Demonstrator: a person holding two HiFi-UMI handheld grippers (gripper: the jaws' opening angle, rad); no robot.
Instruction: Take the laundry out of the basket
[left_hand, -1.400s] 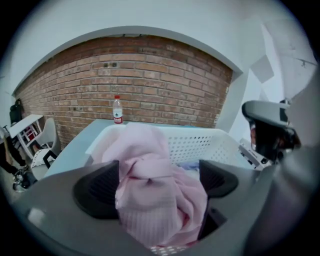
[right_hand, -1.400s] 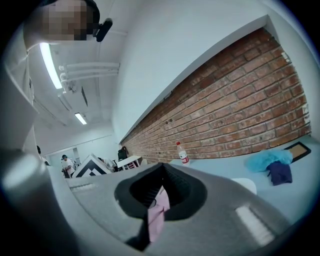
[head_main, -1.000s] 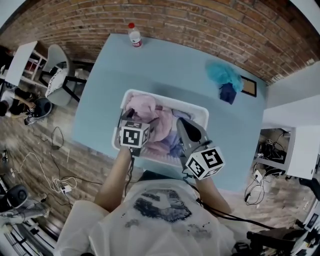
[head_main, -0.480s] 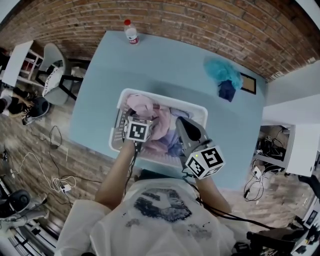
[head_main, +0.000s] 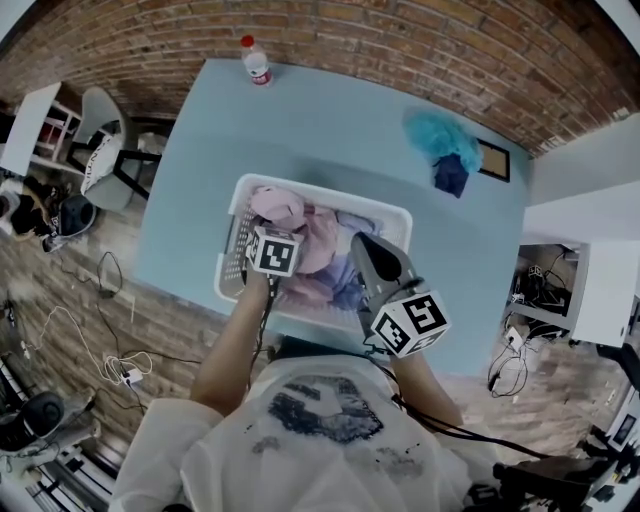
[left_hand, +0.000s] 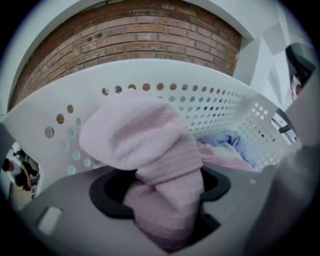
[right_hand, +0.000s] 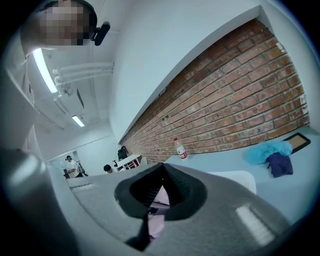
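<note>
**left gripper closing on the pink garment inside the basket**

your left gripper (head_main: 274, 248) points steeply down into the white perforated basket (head_main: 330, 197), over its left half. its jaws have just been closing, and the left gripper view shows the pink garment (left_hand: 150, 145) bunched between them. the fabric is pinched to a narrow waist where the pads press on it and swells into a rounded fold above. the garment lies inside the basket, against the holed far wall and near the left end.

to the right of it in the same basket lies more laundry, a pale blue and lavender bundle (left_hand: 232, 142) just beside the pink fabric and touching it.

your right gripper (head_main: 365, 250) hovers near level above the right part of the basket, apart from the clothes. its jaw tips meet with nothing between them, and only a glimpse of pale laundry shows beneath them.

the basket sits on the light blue table (head_main: 340, 130), at the edge nearest you. well apart from it, a teal cloth (head_main: 435, 135) with a dark blue garment (head_main: 450, 178) touching it lies near the table's far right corner. a plastic bottle (head_main: 255, 62) with a red cap stands upright at the far left edge, close to the brick wall (head_main: 400, 50).
</note>
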